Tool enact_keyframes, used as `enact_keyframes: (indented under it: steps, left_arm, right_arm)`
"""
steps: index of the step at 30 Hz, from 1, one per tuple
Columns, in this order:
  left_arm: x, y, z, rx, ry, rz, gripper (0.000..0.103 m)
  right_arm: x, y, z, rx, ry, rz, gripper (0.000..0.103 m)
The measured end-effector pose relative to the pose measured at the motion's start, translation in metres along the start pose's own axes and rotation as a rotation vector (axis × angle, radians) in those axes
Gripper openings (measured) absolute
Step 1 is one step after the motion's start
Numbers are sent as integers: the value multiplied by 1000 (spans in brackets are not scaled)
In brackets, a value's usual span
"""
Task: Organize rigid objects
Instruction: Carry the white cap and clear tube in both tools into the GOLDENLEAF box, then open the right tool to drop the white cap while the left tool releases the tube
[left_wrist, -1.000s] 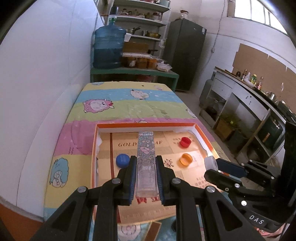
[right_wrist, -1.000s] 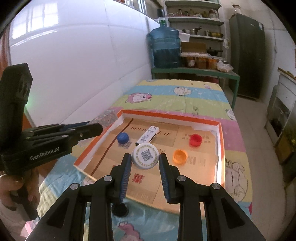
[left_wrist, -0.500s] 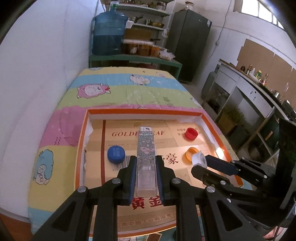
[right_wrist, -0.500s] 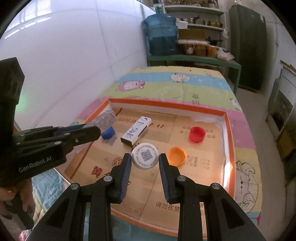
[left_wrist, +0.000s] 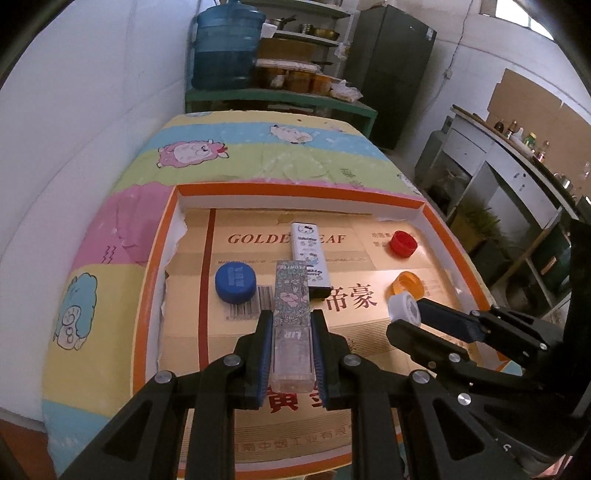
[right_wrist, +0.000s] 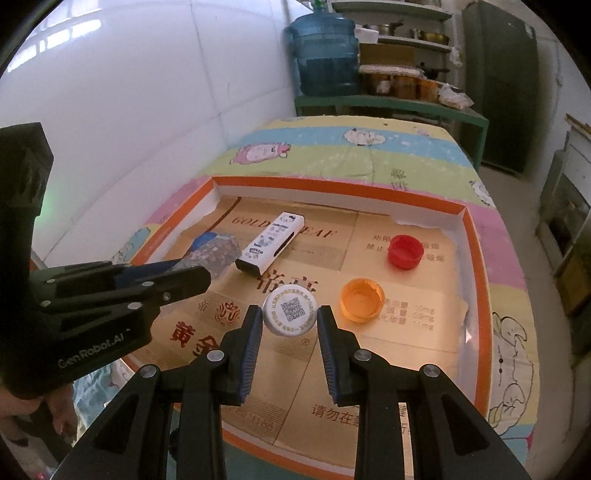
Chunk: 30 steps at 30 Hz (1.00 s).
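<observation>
My left gripper (left_wrist: 291, 325) is shut on a long floral-patterned box (left_wrist: 291, 295) with a clear end, held above the orange-rimmed cardboard tray (left_wrist: 295, 192). My right gripper (right_wrist: 290, 314) is shut on a white cap (right_wrist: 290, 311) with a QR code on top, over the tray's middle. In the tray lie a blue cap (left_wrist: 235, 282), a white cartoon-printed box (left_wrist: 309, 254), a red cap (left_wrist: 403, 243) and an orange cap (left_wrist: 406, 282). The left view shows the right gripper (left_wrist: 417, 317) with the white cap (left_wrist: 403, 308) at the lower right.
The tray rests on a table with a striped cartoon cloth (left_wrist: 258, 151), against a white wall on the left. Behind stand a green bench with a blue water jug (left_wrist: 227, 48), shelves and a dark cabinet (left_wrist: 391, 70). A person's hand (right_wrist: 22, 410) shows at the lower left.
Both grippers have sunk toward the tray with their loads still held, so the tray now looks larger and nearer. The white cartoon box is now visible past the floral box in the left view.
</observation>
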<state>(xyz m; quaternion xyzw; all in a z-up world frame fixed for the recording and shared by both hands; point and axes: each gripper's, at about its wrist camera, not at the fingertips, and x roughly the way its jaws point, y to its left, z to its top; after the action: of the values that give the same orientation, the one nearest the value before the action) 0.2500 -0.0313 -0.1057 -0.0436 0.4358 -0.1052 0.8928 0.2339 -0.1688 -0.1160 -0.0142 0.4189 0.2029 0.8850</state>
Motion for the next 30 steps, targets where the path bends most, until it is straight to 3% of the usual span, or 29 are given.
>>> enact_keyframes:
  steps: [30]
  left_arm:
    - [22, 6, -3, -16, 63, -12, 20]
  right_arm:
    - [27, 7, 0, -72, 77, -56, 31]
